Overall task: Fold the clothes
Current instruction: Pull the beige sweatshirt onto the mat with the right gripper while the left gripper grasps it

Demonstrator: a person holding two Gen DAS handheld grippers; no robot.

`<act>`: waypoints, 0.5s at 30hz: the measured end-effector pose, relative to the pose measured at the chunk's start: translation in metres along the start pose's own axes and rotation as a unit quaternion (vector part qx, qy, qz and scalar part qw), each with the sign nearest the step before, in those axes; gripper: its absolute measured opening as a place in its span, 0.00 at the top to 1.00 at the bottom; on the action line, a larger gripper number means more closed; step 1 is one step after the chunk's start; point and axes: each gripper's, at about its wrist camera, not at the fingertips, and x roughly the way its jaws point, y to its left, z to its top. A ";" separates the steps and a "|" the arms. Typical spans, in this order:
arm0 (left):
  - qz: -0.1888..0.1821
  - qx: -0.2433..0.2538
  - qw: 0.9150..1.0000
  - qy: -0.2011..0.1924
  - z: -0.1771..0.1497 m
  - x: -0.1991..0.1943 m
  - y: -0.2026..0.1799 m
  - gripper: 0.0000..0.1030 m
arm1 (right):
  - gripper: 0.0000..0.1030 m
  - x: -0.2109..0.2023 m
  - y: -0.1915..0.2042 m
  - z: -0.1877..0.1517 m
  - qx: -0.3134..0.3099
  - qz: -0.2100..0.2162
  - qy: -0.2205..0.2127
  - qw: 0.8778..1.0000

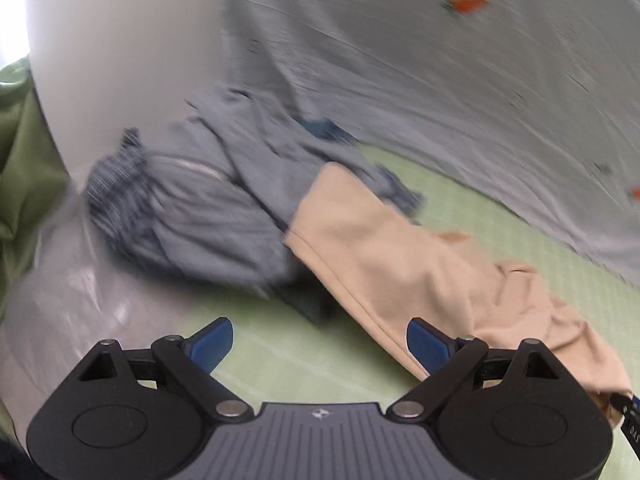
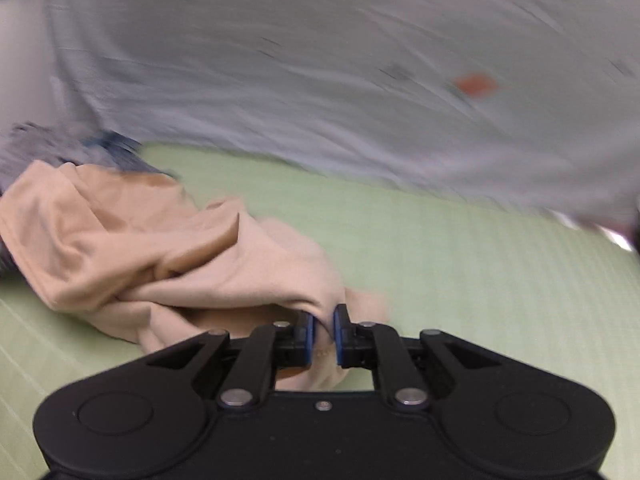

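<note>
Pinching a fold of the beige garment [image 2: 168, 256], the right claw [image 2: 323, 330] is clamped on its near end over the green mat [image 2: 460, 280]. Left claw [image 1: 320, 344] hangs wide apart, just beside that garment, whose far end touches a grey-blue clothes heap [image 1: 208, 200].

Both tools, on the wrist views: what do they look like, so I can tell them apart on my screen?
Both are black, with two round housings, angled link arms on silver pivot pins, and blue pads on the fingers. The left tool has a grey ribbed centre plate with a small emblem; a black tag with white lettering shows at its right edge. The right tool has a plain black centre plate with one small screw.
</note>
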 end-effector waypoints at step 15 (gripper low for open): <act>-0.092 0.081 0.991 0.056 -0.113 -0.026 -0.184 0.08 | 0.89 -0.075 -0.188 -0.061 0.023 -0.016 0.018 0.999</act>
